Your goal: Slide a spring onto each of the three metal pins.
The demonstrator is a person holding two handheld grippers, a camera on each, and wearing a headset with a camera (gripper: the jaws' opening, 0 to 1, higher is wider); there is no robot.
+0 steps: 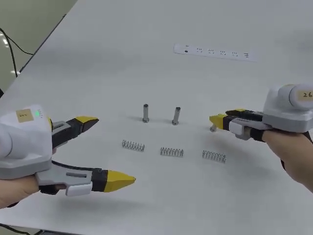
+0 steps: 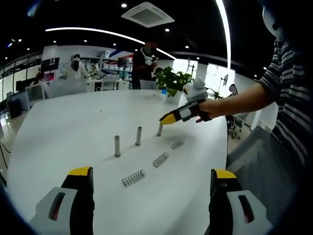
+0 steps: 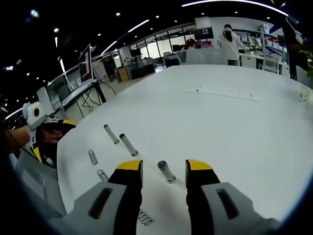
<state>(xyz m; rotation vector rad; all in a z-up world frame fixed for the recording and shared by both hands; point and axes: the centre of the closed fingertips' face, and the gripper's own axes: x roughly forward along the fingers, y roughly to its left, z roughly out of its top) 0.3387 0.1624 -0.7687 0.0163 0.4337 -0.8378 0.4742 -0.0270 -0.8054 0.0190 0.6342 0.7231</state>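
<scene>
Pin stands between right gripper fingers — untouched.

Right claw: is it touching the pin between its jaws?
Apart. The right gripper view shows the right claw open around the pin, with a plain gap between the pin and each jaw.

White table, three metal pins standing, three springs lying, power strip

Holding the left white-and-black, yellow-tipped plastic gripper at eight o'clock, jaws spread wide toward three, and the matching right gripper at three o'clock, jaws narrowly parted toward nine.
</scene>
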